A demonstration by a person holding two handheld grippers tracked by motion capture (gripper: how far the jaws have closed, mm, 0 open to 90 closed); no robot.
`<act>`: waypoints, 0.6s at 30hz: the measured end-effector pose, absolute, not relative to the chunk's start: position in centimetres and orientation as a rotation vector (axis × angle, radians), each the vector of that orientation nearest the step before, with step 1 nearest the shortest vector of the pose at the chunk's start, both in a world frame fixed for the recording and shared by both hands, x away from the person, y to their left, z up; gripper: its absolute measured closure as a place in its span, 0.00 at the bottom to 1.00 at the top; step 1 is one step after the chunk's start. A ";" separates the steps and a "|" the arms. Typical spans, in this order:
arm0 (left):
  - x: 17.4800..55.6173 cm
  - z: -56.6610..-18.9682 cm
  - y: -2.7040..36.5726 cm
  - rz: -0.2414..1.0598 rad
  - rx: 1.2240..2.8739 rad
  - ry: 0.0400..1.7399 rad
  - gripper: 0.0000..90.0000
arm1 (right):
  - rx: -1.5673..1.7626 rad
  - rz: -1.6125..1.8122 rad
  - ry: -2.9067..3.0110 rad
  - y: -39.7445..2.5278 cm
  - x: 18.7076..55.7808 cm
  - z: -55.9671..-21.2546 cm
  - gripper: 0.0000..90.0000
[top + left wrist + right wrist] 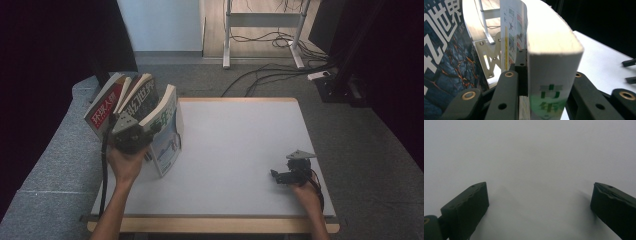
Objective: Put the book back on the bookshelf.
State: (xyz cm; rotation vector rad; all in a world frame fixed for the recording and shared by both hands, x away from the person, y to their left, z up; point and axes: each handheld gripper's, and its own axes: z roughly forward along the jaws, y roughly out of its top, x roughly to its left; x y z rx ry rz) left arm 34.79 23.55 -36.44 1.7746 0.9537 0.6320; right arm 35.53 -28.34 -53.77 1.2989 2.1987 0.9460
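Pulling the green-and-white book out of the row of books

Left gripper [131,136] clamped on the green-and-white book [167,131] at its spine, nearest end of the row by the table's [240,150] left edge; black-covered book [142,97] just beside, red book [104,107] beyond; right gripper [292,172] resting toward the table's right edge, jaws wide apart, holding nothing; next, probably: draw the held book clear without toppling its neighbours.
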 end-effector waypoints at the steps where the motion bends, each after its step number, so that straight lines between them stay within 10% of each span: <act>1: 34.7 -36.5 23.4 0.638 1.778 0.950 0.81 | 1.299 0.946 2.199 -28.3 35.5 -53.8 0.02; 18: 33.6 -37.3 22.3 0.618 1.847 0.902 0.56 | 1.297 0.946 2.198 -28.3 35.5 -53.8 0.02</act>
